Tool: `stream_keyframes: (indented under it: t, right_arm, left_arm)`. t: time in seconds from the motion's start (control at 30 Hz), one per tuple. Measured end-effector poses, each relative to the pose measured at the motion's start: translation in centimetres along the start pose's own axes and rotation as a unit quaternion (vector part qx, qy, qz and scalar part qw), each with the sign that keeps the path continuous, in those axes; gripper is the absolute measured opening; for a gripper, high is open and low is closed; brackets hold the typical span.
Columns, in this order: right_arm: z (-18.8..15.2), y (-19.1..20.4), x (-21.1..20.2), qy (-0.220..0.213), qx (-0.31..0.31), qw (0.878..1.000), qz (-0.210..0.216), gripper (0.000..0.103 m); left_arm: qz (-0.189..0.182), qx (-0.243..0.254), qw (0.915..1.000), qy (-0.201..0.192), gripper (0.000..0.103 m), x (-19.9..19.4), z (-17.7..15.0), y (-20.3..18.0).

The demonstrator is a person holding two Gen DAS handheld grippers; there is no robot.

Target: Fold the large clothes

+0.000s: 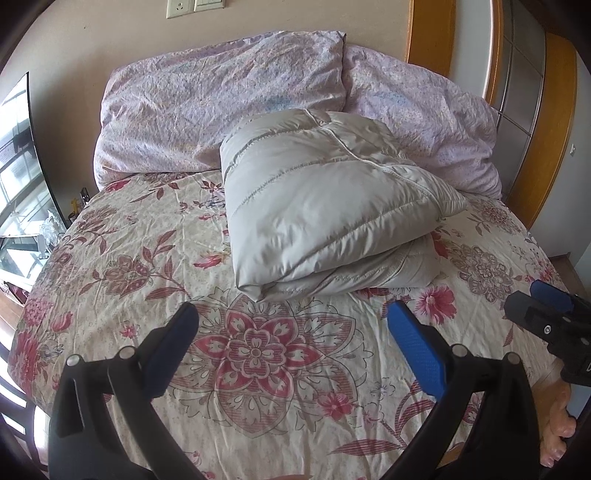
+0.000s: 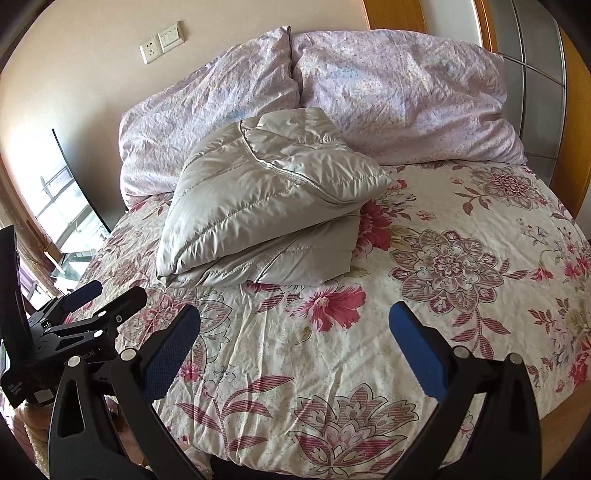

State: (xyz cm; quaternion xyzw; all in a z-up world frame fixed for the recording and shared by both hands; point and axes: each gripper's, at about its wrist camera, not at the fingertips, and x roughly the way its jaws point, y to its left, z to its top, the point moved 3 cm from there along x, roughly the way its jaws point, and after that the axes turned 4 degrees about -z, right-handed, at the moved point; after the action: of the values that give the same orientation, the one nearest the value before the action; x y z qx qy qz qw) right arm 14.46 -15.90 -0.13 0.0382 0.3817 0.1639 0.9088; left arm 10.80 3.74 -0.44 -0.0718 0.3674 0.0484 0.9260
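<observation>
A grey quilted puffer jacket (image 1: 325, 206) lies folded into a thick bundle on the floral bedspread (image 1: 266, 369), against the pillows. It also shows in the right wrist view (image 2: 258, 206). My left gripper (image 1: 295, 325) is open and empty, held above the bedspread short of the jacket's near edge. My right gripper (image 2: 295, 328) is open and empty, also short of the jacket and to its right. The right gripper's body shows at the right edge of the left wrist view (image 1: 550, 321). The left gripper shows at the left of the right wrist view (image 2: 88, 314).
Two lilac pillows (image 1: 221, 103) (image 1: 417, 118) lean on the wall behind the jacket. A wooden headboard frame (image 1: 432, 33) stands at the back right. A window (image 1: 14, 155) and a glass desk are to the left. A bare foot (image 1: 557, 424) shows by the bed's right edge.
</observation>
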Motion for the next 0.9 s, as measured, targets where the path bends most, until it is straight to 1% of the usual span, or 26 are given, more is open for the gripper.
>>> stream_keyframes:
  t: [0.9]
  right_arm:
    - [-0.16,-0.02,0.78,0.009,0.005,1.000,0.004,0.102]
  left_arm:
    - [-0.002,-0.002,1.0000,0.004,0.101,0.41,-0.02,0.16]
